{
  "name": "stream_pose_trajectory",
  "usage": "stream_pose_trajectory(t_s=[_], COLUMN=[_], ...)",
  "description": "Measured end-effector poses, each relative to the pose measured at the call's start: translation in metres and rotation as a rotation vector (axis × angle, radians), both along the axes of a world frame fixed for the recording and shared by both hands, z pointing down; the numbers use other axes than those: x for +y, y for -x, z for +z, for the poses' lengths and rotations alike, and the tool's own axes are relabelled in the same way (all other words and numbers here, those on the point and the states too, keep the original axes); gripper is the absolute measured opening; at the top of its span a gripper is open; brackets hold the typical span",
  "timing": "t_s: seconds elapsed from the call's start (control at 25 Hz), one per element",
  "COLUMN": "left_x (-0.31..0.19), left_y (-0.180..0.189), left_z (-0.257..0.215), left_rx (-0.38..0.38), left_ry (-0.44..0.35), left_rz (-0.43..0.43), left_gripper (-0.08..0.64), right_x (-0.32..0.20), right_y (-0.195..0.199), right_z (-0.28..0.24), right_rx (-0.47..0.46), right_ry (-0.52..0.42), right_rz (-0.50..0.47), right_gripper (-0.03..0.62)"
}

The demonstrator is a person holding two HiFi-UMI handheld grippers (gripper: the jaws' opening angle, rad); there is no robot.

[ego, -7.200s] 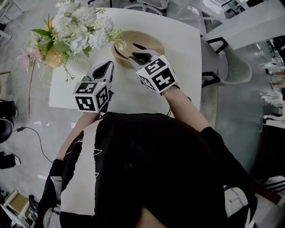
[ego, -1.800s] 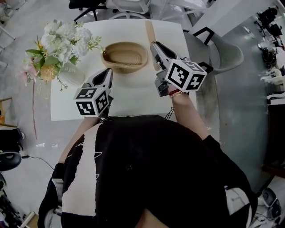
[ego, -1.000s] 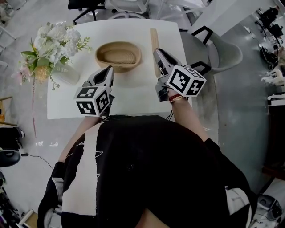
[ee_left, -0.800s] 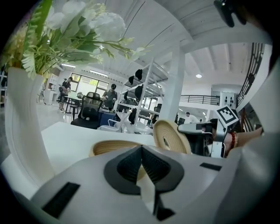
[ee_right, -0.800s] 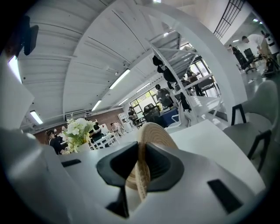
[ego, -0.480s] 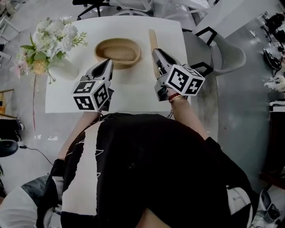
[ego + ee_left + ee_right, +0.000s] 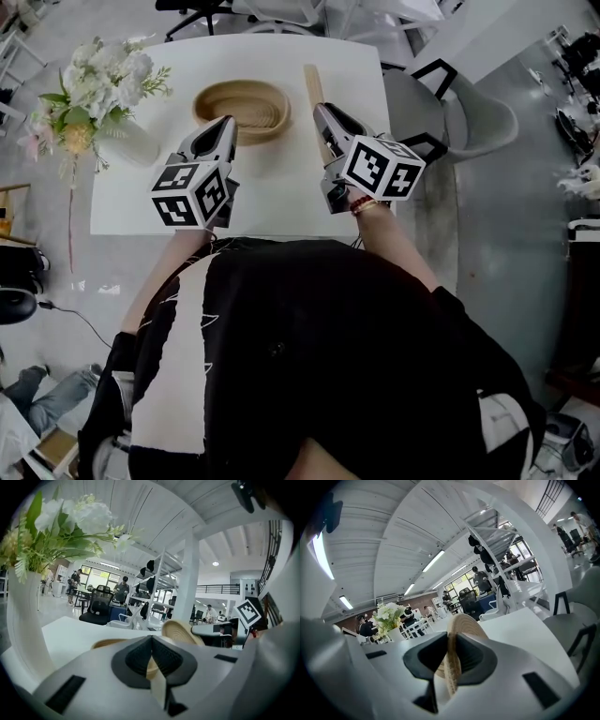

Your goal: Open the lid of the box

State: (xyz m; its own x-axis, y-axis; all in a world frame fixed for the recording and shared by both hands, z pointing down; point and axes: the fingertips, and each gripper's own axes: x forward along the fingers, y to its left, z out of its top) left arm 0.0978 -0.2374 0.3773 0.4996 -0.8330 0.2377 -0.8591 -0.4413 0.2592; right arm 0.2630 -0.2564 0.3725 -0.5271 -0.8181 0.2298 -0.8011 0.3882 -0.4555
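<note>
An oval woven box sits uncovered at the far middle of the white table. Its woven lid stands on edge just right of the box, seen as a thin strip. My right gripper has the lid between its pads, which still touch it as the jaws are opening. My left gripper hovers shut and empty just in front of the box's left end. In the left gripper view the box and the lid lie beyond the closed jaws.
A white vase of flowers stands at the table's left edge, close to the left gripper. A pale chair sits off the table's right side. Bare tabletop lies between the grippers and the near edge.
Seven seconds ago the lid lay on the box under the right gripper; now it is off and held on edge to the box's right. Over the last second both grippers barely moved.
</note>
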Motion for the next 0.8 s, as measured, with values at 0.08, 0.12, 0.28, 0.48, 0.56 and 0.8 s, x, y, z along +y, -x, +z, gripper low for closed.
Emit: stream_pose_trajectory(t_s=[0.08,0.12,0.28,0.48,0.56,0.8], left_x=[-0.0001,-0.0001,-0.0010,-0.0008,-0.0005,-0.0004], left_y=[-0.0026,-0.0037,-0.0050,-0.0043,-0.0037,-0.0013], left_z=[0.0005,0.0008,0.0002,-0.0013,-0.0013,0.0002], left_rx=[0.002,0.003,0.002,0.004,0.004,0.004], left_ry=[0.000,-0.001,-0.004,-0.008,-0.009,-0.008], left_rz=[-0.003,-0.004,-0.013,-0.021,-0.022,-0.025], left_gripper=[0.009,0.009,0.009,0.009,0.009,0.009], right_x=[0.0000,-0.0001,-0.0005,-0.0004,-0.0002,-0.0003], right_y=[0.0004,0.0004,0.0003,0.0019,0.0034,0.0042], right_z=[0.0000,0.0003,0.0014,0.0026,0.0030,0.0064], right_rx=[0.008,0.013,0.027,0.029,0.029,0.029], right_ry=[-0.005,-0.006,-0.012,-0.012,-0.012,-0.007], right_rz=[-0.012,-0.017,-0.026,-0.035,-0.038,-0.034], right_gripper=[0.066,0.066,0.066,0.066,0.066,0.066])
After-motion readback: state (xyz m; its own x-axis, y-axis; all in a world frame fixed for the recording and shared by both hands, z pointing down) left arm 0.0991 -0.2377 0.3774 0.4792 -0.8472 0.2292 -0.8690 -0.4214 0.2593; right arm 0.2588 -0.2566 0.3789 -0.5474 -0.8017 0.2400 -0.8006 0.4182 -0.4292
